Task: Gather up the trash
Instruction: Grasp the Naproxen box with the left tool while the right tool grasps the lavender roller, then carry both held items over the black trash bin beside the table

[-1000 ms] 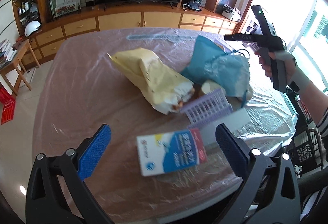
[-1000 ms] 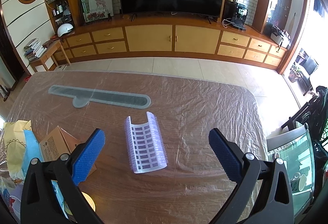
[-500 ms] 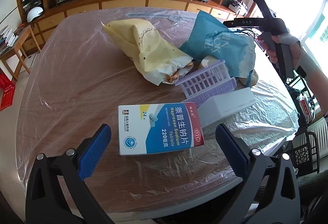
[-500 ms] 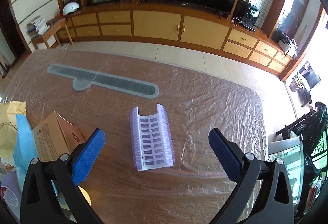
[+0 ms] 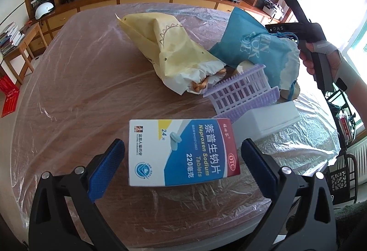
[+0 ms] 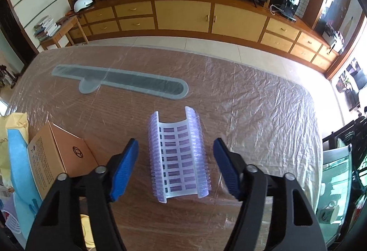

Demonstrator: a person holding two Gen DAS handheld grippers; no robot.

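In the left wrist view a white, blue and red medicine box (image 5: pixel 182 151) lies flat on the plastic-covered table, between the open fingers of my left gripper (image 5: pixel 182 160). Behind it are a purple plastic vial tray (image 5: pixel 240 92), a white box (image 5: pixel 267 119), a yellow paper bag (image 5: pixel 174 51) and a teal bag (image 5: pixel 257 49). In the right wrist view my right gripper (image 6: pixel 176 168) is open, its fingers on either side of a curved purple vial tray (image 6: pixel 178 159). The right gripper's body shows in the left view (image 5: pixel 305 35).
A brown cardboard box (image 6: pixel 62 157) lies left of my right gripper, with the teal bag (image 6: pixel 18 159) beside it. A long grey strip (image 6: pixel 119 83) lies under the plastic farther back. The table edge (image 5: pixel 206 241) is near. Cabinets and a television stand behind.
Both grippers have come down and forward. The medicine box now sits between my left fingers, and the curved purple tray now sits between my right fingers, which have narrowed somewhat.
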